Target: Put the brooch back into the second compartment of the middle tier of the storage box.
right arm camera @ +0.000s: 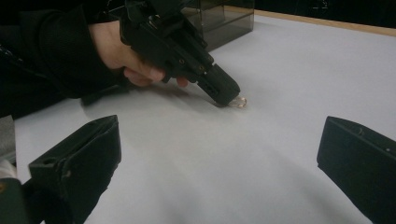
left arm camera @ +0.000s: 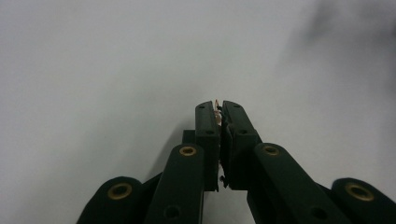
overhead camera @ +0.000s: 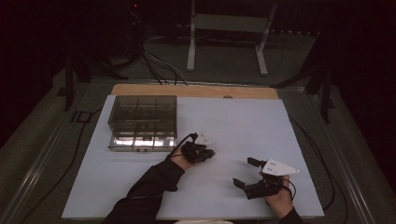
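Note:
My left gripper [overhead camera: 211,152] points down at the white table, its jaws shut on a small clear piece [right arm camera: 239,101] that touches or nearly touches the table top. In the left gripper view, a pale sliver of that piece [left arm camera: 216,110] shows pinched at the tips of the left gripper [left arm camera: 215,105]. The right gripper view has the left gripper [right arm camera: 228,96] and the hand holding it at upper left. My right gripper [overhead camera: 245,172] rests near the table's front right, open, with nothing between its jaws. Its own view shows the right gripper [right arm camera: 219,154] spread wide over bare table.
A smoky clear box with several compartments [overhead camera: 142,122] stands at the table's back left, just behind my left hand; its corner [right arm camera: 226,18] appears in the right gripper view. The white table [overhead camera: 243,121] has a wooden far edge. Cables and a stand lie on the floor beyond.

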Available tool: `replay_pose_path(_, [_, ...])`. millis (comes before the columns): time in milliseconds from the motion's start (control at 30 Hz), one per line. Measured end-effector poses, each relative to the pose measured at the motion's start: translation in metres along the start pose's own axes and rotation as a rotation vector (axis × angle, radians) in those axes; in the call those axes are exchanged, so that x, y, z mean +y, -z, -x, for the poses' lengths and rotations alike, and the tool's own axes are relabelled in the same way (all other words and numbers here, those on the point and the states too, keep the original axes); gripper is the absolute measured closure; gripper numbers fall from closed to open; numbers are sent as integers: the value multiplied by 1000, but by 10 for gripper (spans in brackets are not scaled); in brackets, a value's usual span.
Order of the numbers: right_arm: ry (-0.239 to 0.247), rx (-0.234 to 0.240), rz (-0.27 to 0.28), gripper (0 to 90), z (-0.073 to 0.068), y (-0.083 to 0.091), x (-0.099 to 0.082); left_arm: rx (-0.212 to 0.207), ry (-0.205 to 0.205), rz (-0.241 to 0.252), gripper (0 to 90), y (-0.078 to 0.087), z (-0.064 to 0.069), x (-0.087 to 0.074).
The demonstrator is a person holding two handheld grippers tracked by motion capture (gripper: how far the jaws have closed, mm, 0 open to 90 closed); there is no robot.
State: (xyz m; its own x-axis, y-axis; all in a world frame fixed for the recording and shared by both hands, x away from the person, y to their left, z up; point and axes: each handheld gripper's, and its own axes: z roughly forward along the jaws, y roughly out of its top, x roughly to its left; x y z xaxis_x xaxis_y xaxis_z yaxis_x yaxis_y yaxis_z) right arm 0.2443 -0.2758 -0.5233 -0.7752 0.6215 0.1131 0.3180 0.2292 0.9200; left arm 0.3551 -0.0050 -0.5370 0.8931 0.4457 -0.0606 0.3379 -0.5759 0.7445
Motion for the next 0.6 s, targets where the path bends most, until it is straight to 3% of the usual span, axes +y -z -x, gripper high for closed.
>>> replay_pose_path(467, [5, -3, -3, 0, 0, 0, 0, -42, -25, 34, 877, 26, 13, 17])
replay_pose_path(600, [5, -4, -1, 0, 0, -1, 0, -36, -35, 35, 877, 32, 16, 19])
